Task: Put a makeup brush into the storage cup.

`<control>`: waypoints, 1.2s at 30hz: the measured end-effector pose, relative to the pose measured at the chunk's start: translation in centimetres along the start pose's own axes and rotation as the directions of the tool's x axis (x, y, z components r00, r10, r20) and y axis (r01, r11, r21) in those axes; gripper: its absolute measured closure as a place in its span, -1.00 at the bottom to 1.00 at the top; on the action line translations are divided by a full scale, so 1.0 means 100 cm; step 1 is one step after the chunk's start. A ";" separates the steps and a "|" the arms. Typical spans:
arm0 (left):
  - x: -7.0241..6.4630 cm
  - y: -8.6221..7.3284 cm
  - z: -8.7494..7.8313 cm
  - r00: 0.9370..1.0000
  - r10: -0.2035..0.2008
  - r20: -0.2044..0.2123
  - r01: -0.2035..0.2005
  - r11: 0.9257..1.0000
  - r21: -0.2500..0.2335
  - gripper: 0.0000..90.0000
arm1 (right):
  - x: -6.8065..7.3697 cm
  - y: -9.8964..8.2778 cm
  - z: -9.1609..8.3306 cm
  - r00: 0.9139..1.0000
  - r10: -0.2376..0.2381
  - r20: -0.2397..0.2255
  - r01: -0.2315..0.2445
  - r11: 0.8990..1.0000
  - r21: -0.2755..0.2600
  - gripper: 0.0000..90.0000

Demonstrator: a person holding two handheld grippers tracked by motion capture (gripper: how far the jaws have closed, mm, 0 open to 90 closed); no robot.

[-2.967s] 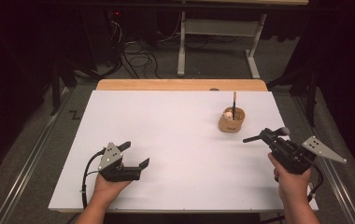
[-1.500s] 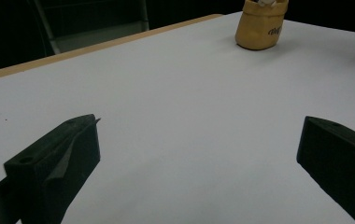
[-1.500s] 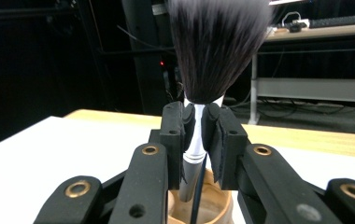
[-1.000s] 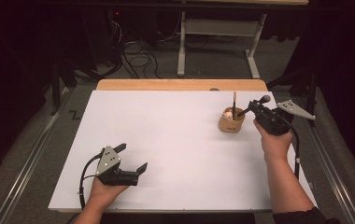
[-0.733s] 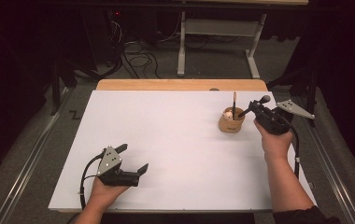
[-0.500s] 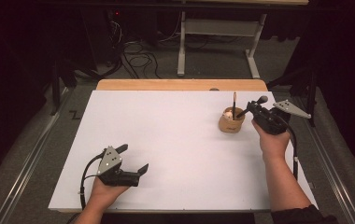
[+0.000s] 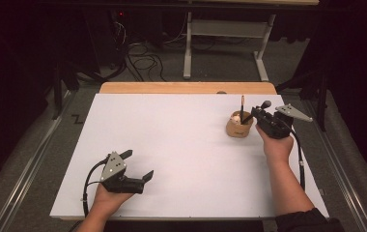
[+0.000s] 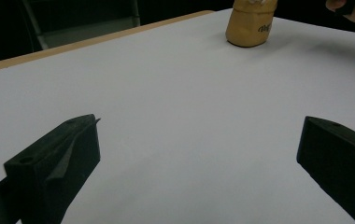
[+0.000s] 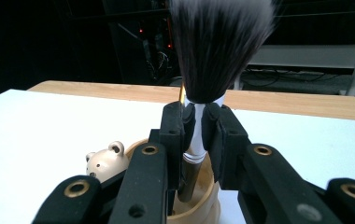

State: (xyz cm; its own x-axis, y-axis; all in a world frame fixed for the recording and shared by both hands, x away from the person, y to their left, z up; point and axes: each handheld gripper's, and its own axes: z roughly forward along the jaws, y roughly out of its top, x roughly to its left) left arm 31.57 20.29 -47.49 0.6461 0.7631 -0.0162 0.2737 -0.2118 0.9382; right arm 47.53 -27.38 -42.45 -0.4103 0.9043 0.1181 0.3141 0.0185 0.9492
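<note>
A tan wooden cup (image 7: 238,128) (image 8: 251,27) stands at the table's right rear, with a small cream bear (image 9: 104,161) on its rim. A thin brown-handled brush (image 7: 242,105) stands upright in it. My right gripper (image 7: 255,114) (image 9: 195,123) is shut on the white ferrule of a dark-bristled makeup brush (image 9: 215,49) (image 7: 266,104). It holds that brush tilted over the cup, with the handle's lower end inside the rim. My left gripper (image 7: 139,164) (image 8: 199,140) rests open at the front left of the white table (image 7: 172,140), with nothing between its fingers.
A bare wooden strip (image 7: 186,88) runs along the table's far edge. Behind the table are a white metal frame (image 7: 230,29) and loose cables (image 7: 138,48) on the dark floor. The right gripper's cable (image 7: 299,159) trails beside the forearm.
Since three seconds ago my right gripper has carried the makeup brush from the table's front right to the cup. Over the last second it hardly shifted. The left gripper has stayed put.
</note>
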 end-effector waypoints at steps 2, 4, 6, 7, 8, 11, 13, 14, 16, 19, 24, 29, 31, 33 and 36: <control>0.000 0.000 0.000 1.000 0.000 0.000 0.000 1.000 0.000 -0.99 | 0.000 0.000 0.001 1.000 0.003 0.000 -0.003 1.000 0.000 0.73; 0.000 0.000 0.000 1.000 0.000 0.002 0.000 1.000 0.001 -0.99 | 0.000 0.000 0.001 1.000 0.000 0.000 0.000 1.000 -0.002 0.72; 0.000 0.000 0.000 1.000 0.002 0.004 -0.002 1.000 0.002 -0.99 | 0.000 -0.001 -0.001 1.000 -0.018 0.004 0.018 0.999 -0.038 0.38; 0.000 0.000 0.000 1.000 0.003 0.004 -0.003 1.000 0.002 -0.99 | -0.001 -0.001 -0.002 1.000 -0.012 -0.002 0.012 0.998 -0.056 0.10; 0.000 0.000 0.000 1.000 0.004 0.004 -0.004 1.000 0.001 -0.99 | -0.001 -0.001 -0.001 1.000 -0.001 -0.015 0.000 0.999 -0.053 -0.17; 0.000 0.001 0.000 1.000 0.002 0.004 -0.002 1.000 -0.002 -0.99 | 0.000 -0.002 0.001 1.000 0.025 0.009 -0.025 0.999 -0.034 -0.66; 0.000 0.001 0.000 1.000 0.001 0.004 -0.001 1.000 -0.002 -0.99 | 0.000 -0.003 0.001 1.000 0.022 0.010 -0.022 1.000 -0.019 -0.74; 0.000 0.001 -0.001 1.000 0.001 0.005 -0.001 1.000 -0.001 -0.99 | -0.001 -0.004 0.001 1.000 0.022 0.006 -0.022 1.000 -0.015 -0.78; -0.001 0.001 -0.001 1.000 0.003 0.006 -0.003 1.000 0.000 -0.99 | -0.001 -0.005 -0.001 1.000 0.025 -0.002 -0.025 1.000 -0.011 -0.80; -0.001 0.001 0.000 1.000 0.003 0.004 -0.003 1.000 0.002 -0.99 | -0.002 -0.007 -0.003 1.000 0.019 -0.017 -0.019 1.000 -0.008 -0.83; -0.001 0.001 0.000 1.000 0.004 0.005 -0.004 1.000 0.005 -0.99 | -0.002 -0.009 -0.009 0.999 0.020 -0.025 -0.020 1.000 -0.014 -0.90; -0.001 0.001 0.001 1.000 0.005 0.006 -0.005 1.000 0.010 -0.99 | 0.002 -0.009 -0.015 0.999 0.002 -0.037 -0.002 1.000 -0.007 -0.97; -0.002 0.001 0.001 1.000 0.007 0.007 -0.007 1.000 0.013 -0.99 | 0.004 -0.010 -0.017 0.999 -0.002 -0.040 0.001 1.000 -0.015 -0.97; -0.003 0.001 0.001 1.000 0.010 0.008 -0.010 1.000 0.012 -0.99 | 0.005 -0.011 -0.019 0.999 -0.009 -0.043 0.008 1.000 -0.008 -0.99; -0.003 0.001 0.002 1.000 0.010 0.011 -0.010 1.000 0.014 -0.99 | 0.005 -0.013 -0.023 0.999 -0.007 -0.046 0.006 1.000 -0.008 -0.99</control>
State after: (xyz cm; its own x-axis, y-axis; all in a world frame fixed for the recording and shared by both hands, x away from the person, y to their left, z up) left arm 31.52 19.93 -47.43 0.6566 0.7542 -0.0108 0.2771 -0.2279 0.9334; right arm 44.90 -27.99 -42.99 -0.4515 0.8835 0.1251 0.3048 0.0210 0.9522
